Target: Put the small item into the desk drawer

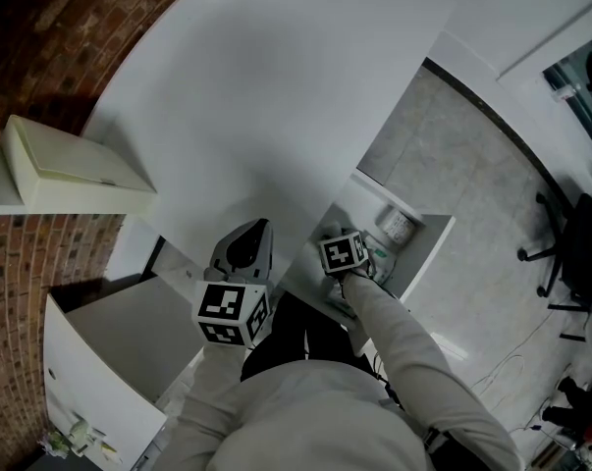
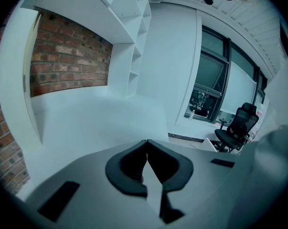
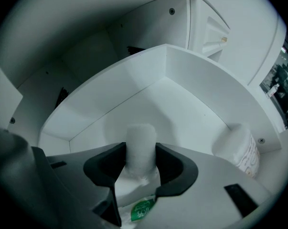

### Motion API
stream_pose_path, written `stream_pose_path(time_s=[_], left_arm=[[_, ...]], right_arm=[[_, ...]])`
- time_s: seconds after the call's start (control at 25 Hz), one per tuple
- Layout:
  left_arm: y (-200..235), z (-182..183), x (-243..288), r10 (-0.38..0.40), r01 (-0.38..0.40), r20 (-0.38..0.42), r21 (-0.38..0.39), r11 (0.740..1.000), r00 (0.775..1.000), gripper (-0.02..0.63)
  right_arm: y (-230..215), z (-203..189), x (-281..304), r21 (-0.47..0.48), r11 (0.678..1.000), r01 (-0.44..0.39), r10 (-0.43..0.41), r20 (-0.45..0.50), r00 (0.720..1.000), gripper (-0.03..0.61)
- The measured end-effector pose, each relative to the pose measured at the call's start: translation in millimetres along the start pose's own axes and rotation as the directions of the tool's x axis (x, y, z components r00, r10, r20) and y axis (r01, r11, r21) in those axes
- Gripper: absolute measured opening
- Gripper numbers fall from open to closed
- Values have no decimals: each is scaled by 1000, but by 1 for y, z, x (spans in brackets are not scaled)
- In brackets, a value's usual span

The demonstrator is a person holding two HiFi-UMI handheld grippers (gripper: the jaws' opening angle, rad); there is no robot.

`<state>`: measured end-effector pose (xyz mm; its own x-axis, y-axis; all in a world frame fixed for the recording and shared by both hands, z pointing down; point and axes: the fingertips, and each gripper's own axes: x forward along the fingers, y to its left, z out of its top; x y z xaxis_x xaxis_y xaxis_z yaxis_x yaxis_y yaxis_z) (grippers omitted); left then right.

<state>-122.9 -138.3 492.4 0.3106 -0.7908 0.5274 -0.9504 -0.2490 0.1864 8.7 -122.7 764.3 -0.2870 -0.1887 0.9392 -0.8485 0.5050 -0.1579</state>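
Observation:
The small item, a soft white pack (image 3: 140,142) with a green label at its near end, stands between the pads of my right gripper (image 3: 141,151), and both pads touch its sides. The gripper holds it just above the white floor of the open desk drawer (image 3: 182,104). In the head view the right gripper (image 1: 359,263) reaches down into that drawer (image 1: 428,234) under the desk's edge. My left gripper (image 1: 244,248) hovers over the desk top with its jaws shut (image 2: 146,142) and nothing between them.
A white roll with print (image 3: 237,147) lies in the drawer's right corner (image 1: 396,226). The white desk top (image 1: 276,96) spreads ahead, and a cream box (image 1: 70,165) sits on a shelf by the brick wall. An office chair (image 1: 580,253) stands at right.

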Motion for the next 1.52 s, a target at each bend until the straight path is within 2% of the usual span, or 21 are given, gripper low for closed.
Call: stream_pose_path(time_s=[0.12,0.24,0.44,0.6,0.68,0.92,1.08,1.52], left_arm=[[-2,1,0,-3,3,4,1,1000,1000,18],[-4,2,0,-9,9,6,4,1000,1000,18],[-8,4,0,-26,26,13,14,1000,1000,18],[-14,8,1,-40,40,26,23,999,999,18],[-17,11,0,-48,47,33,31,998,998,18],[-24,21,-2,-77,74,57,60,995,995,18],[-29,29,-2,-103,98,72,81,992,992,18],[-49,45,-2,-191,176,91,145,974,977,18]], right_arm=[[2,1,-2,-21,1000,3,-3,11,1000,241],[4,4,-7,0,1000,-26,26,28,999,264],[6,19,-23,22,999,-40,37,107,994,270],[6,13,-39,125,990,-65,49,125,991,268],[6,26,-52,134,987,-85,59,187,981,262],[2,58,-91,172,975,-138,65,371,926,232],[1,77,-139,202,969,-144,37,456,889,210],[-6,99,-245,245,954,-175,-38,674,738,137]])
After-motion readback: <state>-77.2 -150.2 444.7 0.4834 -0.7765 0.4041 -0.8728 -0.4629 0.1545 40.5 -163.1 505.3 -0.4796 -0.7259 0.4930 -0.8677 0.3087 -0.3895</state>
